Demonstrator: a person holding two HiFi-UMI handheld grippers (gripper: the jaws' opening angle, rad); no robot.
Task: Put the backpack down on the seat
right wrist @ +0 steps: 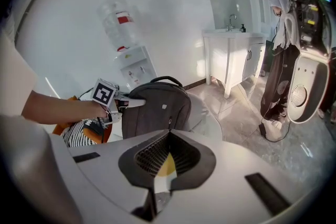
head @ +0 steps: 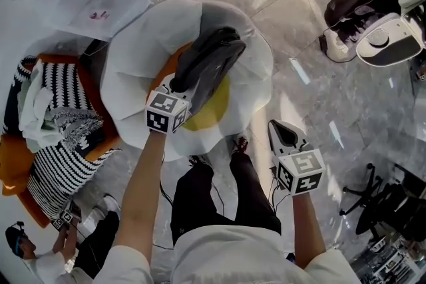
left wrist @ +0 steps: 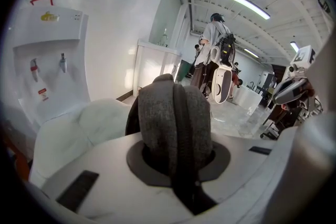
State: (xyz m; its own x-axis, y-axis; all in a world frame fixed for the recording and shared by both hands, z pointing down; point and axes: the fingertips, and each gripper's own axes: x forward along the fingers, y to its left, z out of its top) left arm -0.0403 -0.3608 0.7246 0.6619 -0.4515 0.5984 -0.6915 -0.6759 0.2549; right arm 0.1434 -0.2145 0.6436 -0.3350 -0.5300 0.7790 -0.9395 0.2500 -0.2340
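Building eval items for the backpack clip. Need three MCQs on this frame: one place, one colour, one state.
1. Where is the backpack?
A. On the floor
B. At the white seat
C. On the striped clothes

2. What colour is the seat's centre?
A. Yellow
B. Blue
C. Green

3. What is the left hand-held gripper doing?
A. Open and empty
B. Shut on the backpack's padded strap
C. Out of view

Answers:
1 B: the head view shows the backpack over the seat's white petals.
2 A: a yellow patch shows beside the backpack.
3 B: the left gripper view shows the grey padding clamped between its jaws.
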